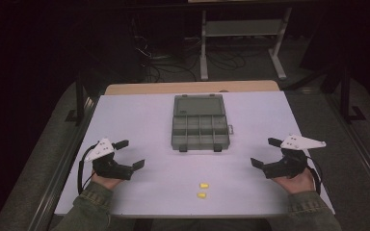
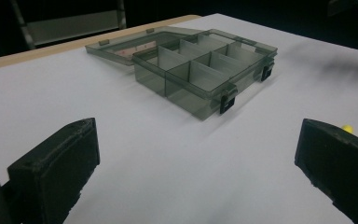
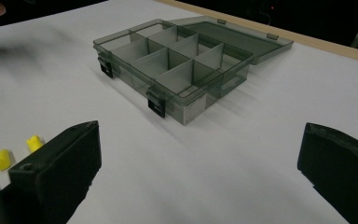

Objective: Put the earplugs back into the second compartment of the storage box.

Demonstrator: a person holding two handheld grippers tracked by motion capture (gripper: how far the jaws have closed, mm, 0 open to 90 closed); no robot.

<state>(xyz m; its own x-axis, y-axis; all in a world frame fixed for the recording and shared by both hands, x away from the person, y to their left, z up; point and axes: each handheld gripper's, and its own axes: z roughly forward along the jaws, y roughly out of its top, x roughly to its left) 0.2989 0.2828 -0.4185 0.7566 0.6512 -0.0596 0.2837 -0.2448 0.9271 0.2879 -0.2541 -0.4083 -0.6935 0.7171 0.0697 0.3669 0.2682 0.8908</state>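
We are holding the left hand-held gripper (image 1: 128,154) over the near left part of the bench (image 1: 139,110), its jaws spread wide with nothing between them. We are holding the right hand-held gripper (image 1: 266,151) over the near right part in the same way, jaws wide apart and empty, well apart from the left one. Both are pointing inward toward the middle of the bench.

A grey see-through plastic box (image 1: 198,128) is sitting in the middle of the white bench top, between and a little beyond the two grippers. Its lid (image 1: 198,105) is lying open flat on the far side, still joined to the box along the hinge edge. Inside, dividers are splitting the box into two rows of compartments, and from the gripper views they are looking empty. Two black latches (image 1: 200,149) are hanging on the near edge of the box.

Two small yellow pieces (image 1: 203,190) are lying on the bench near our edge, one just behind the other, apart from the box and between our two hands. In the right gripper view they are showing at the left, beside the left jaw, and they are not touching it.

Beyond the bench, a pale metal frame (image 1: 241,38) and some cables (image 1: 173,60) are resting on the dark floor.
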